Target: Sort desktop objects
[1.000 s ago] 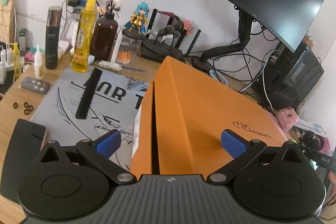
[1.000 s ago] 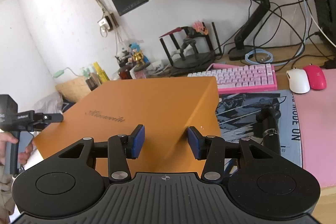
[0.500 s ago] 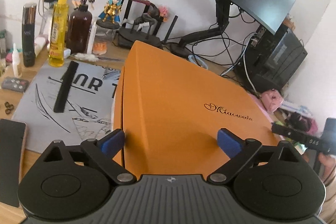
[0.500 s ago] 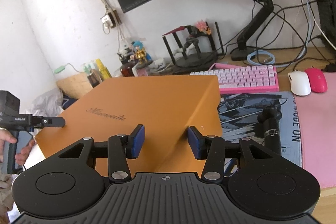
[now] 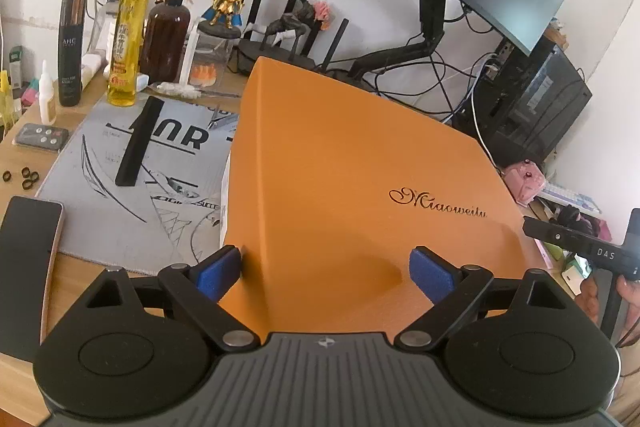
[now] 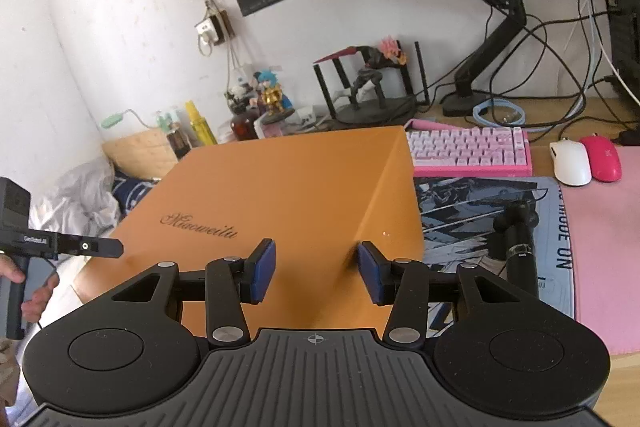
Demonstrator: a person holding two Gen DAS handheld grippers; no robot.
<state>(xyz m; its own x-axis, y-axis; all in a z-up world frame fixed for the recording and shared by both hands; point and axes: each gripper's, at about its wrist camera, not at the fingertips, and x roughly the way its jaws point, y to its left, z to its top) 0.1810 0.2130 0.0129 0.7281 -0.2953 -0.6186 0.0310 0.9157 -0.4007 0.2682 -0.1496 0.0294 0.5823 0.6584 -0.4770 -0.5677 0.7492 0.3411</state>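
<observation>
A large orange box (image 5: 360, 167) with script lettering on its lid hangs tilted over the desk mat (image 5: 104, 211). My left gripper (image 5: 325, 273) straddles its near corner. The jaws are closing, the left pad lies close to the side wall and the right pad hovers above the lid. In the right wrist view the orange box (image 6: 280, 187) reaches out past the desk's left edge. My right gripper (image 6: 316, 275) pinches its near corner ridge between narrow-set pads, and the jaws are opening slightly.
A black comb (image 5: 140, 143), a phone (image 5: 28, 247), a remote (image 5: 40, 137), hair ties (image 5: 24, 179) and bottles (image 5: 128, 35) lie left of the box. A pink keyboard (image 6: 468, 151), two mice (image 6: 570, 163), a black cylinder (image 6: 518, 243) and figurines sit right and behind.
The left gripper's jaws have narrowed around the box corner and its view has swung, so the lid fills more of it. The right gripper's pads have parted a touch.
</observation>
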